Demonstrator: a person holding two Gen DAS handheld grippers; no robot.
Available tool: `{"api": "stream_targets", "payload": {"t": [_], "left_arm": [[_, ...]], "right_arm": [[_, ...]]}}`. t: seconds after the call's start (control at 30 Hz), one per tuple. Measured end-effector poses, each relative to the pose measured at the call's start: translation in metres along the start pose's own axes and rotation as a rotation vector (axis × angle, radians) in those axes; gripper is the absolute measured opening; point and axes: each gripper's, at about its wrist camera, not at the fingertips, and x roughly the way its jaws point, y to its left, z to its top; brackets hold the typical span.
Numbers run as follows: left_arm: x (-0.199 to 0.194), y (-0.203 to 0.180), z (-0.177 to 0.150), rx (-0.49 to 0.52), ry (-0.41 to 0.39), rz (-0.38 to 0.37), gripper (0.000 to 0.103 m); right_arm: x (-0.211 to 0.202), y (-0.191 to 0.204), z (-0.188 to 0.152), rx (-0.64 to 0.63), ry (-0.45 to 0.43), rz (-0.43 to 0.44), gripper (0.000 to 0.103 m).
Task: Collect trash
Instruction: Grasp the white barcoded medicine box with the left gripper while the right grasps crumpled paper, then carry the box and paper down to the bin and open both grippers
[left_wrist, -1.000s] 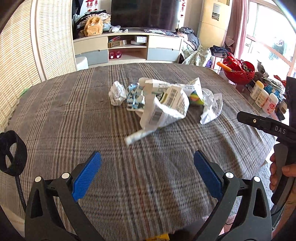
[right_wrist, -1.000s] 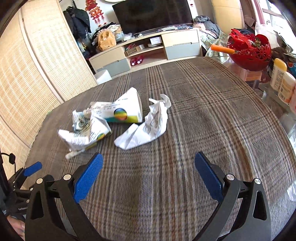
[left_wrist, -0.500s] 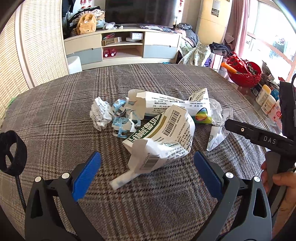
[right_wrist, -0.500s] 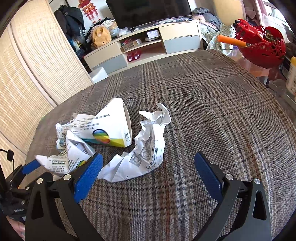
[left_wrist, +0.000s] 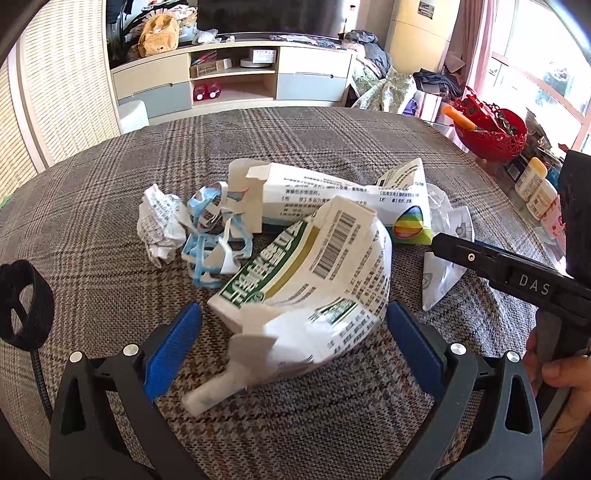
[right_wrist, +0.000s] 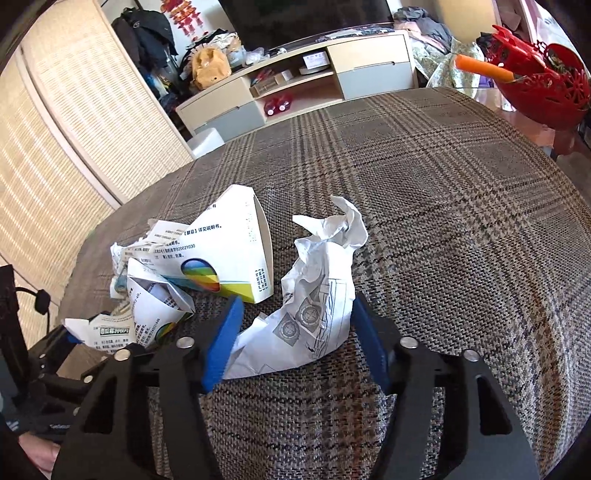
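Observation:
A pile of paper trash lies on the plaid tablecloth (left_wrist: 110, 206). My left gripper (left_wrist: 291, 343) is open, its blue pads on both sides of a torn green-and-white carton (left_wrist: 314, 288). Behind it lie a rainbow-logo box (left_wrist: 343, 199), blue-and-white shreds (left_wrist: 214, 236) and a crumpled paper ball (left_wrist: 160, 221). My right gripper (right_wrist: 295, 339) has narrowed around a crumpled white sheet (right_wrist: 317, 295), its pads close to or touching the sheet's sides; the sheet rests on the table. The rainbow-logo box (right_wrist: 229, 258) is just left of it.
A red basket (left_wrist: 491, 129) and white bottles (left_wrist: 535, 184) stand at the table's right edge. A TV cabinet (left_wrist: 236, 77) is beyond the table, and a woven screen (right_wrist: 74, 122) to the left. The right gripper's body (left_wrist: 517, 280) crosses the left wrist view.
Both grippers moved forward onto the pile. The left now straddles the green carton; the right's jaws have closed in around the crumpled sheet.

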Motion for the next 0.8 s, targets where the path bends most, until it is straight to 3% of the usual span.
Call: {"api": "stream_targets", "payload": {"t": [0.1,0.23,0.4,0.47,0.67,0.73,0.8], "left_arm": [[0.001,-0.007,0.002,0.019,-0.009,-0.009,0.089],[0.001,-0.016,0.004,0.041,-0.009,-0.027,0.079],[0.001,-0.025,0.001,0.069,-0.022,-0.019,0.078],[-0.002,-0.026,0.000,0.067,-0.028,-0.028,0.067],[-0.011,-0.030,-0.001,0.064,-0.048,-0.018,0.064],[-0.015,-0.030,-0.003,0.063,-0.050,-0.024,0.051],[-0.019,-0.030,-0.004,0.057,-0.047,-0.022,0.050]], "right_arm": [[0.001,-0.001,-0.003,0.001,0.002,0.019,0.032],[0.001,0.000,-0.007,-0.006,0.005,0.042,0.019],[-0.006,0.002,-0.011,-0.019,-0.009,0.047,0.016],[-0.012,0.001,-0.012,-0.024,-0.019,0.044,0.015],[-0.024,-0.001,-0.011,-0.031,-0.045,0.051,0.013],[-0.029,-0.002,-0.014,-0.031,-0.050,0.056,0.013],[-0.037,0.000,-0.016,-0.032,-0.059,0.061,0.013]]}}
